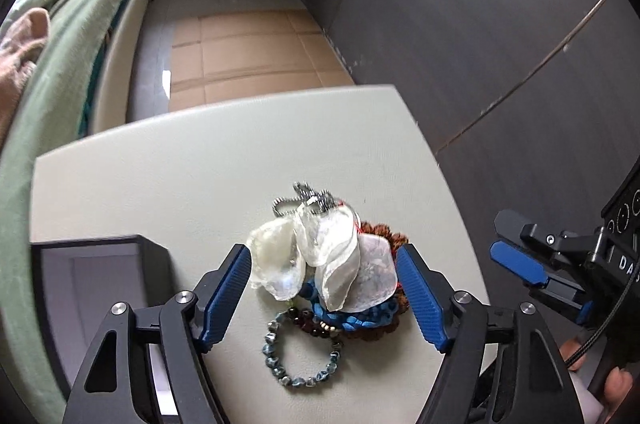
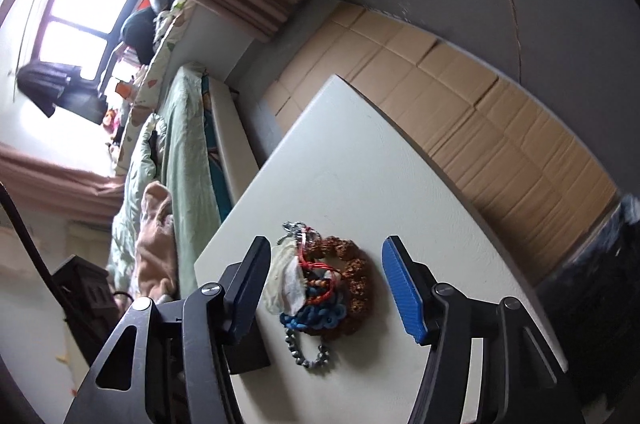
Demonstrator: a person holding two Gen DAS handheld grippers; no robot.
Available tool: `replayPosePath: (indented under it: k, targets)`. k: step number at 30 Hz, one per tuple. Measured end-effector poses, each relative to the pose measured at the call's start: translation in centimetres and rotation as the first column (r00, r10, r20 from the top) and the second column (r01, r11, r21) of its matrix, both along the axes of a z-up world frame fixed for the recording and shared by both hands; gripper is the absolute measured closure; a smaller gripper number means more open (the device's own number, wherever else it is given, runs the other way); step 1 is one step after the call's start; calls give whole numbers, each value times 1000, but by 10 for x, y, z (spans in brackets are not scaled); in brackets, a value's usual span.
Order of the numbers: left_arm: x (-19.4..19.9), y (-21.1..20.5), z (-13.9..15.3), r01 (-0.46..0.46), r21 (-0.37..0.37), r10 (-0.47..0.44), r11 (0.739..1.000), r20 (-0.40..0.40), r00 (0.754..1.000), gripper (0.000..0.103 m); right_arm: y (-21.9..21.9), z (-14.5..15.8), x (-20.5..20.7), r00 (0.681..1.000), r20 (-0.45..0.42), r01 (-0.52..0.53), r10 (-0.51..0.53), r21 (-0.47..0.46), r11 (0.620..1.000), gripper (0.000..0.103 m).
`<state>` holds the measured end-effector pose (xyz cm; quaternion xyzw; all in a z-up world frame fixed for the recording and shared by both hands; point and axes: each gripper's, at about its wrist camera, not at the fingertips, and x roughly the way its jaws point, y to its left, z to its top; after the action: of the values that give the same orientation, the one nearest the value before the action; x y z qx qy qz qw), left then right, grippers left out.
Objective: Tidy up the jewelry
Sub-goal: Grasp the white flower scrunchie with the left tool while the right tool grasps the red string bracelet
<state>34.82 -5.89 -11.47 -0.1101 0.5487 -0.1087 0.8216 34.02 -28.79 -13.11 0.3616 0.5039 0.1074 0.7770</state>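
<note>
A heap of jewelry lies on the pale table [image 1: 160, 176]: a white shell-petal piece [image 1: 320, 256] on top, a silver chain [image 1: 308, 198] behind it, a blue bead bracelet [image 1: 352, 318], a brown seed bracelet [image 1: 390, 236] and a grey-blue bead bracelet [image 1: 298, 360] in front. My left gripper [image 1: 324, 292] is open, its jaws on either side of the heap. The heap also shows in the right wrist view [image 2: 320, 288]. My right gripper [image 2: 324, 288] is open above the heap, tilted, and appears at the right of the left wrist view [image 1: 520, 264].
An open dark jewelry box [image 1: 92, 280] stands at the table's left, next to my left gripper. A bed with green bedding [image 1: 80, 44] lies beyond the left edge. A dark wardrobe wall [image 1: 480, 24] is to the right. Tan floor mats [image 1: 248, 60] lie behind the table.
</note>
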Motion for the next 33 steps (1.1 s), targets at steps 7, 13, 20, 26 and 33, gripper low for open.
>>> replayPosePath:
  k: [7,13,20,26,33]
  targets:
    - [9,-6,-24,-5,12,6,1000,-32,999,92,1,-31,3,997,-80,8,0,93,996,43]
    - [0,6,0,-46,-64,50,997,63,997,99,27,-36,5,994,-83,-68,75,77,995,59]
    - [-15,25,25,-64,-133,80,989,120,989,99,53,-50,8,985,-114,-127,133,57,990,70]
    - [-24,42,41,-89,-149,112,985,151,982,99,57,-48,7,991,-75,-111,112,18,994,94]
    - [-43,73,64,-139,-145,168,980,208,964,99,56,-7,-9,989,78,-131,129,15,991,95]
